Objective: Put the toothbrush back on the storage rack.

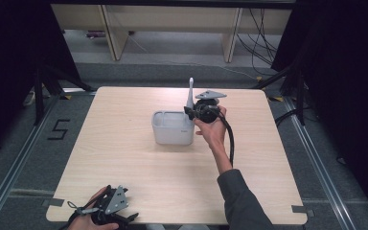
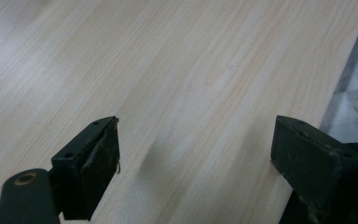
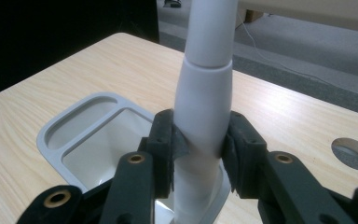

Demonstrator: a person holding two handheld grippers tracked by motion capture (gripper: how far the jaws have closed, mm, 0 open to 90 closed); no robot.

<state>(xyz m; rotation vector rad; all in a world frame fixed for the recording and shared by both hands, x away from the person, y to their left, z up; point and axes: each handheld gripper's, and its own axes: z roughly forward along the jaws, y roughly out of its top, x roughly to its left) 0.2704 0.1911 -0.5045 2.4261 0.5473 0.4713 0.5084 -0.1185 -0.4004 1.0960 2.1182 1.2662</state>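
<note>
Right hand-held gripper (image 3: 200, 144) pinching upright white plastic handle (image 3: 204, 93) over grey two-compartment plastic caddy (image 1: 171, 128) on light wooden table (image 1: 124, 158); left hand-held gripper (image 2: 196, 154) spread at near edge.

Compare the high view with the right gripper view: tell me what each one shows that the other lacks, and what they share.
High view alone: the left gripper at the table's near left edge, the person's sleeve, and the floor marking "5".

Right gripper view alone: the jaws pressed against both sides of the white handle, and a round hole in the tabletop.

Both: the wooden table, the grey container with its compartments, and the right gripper shut on the upright handle.
</note>
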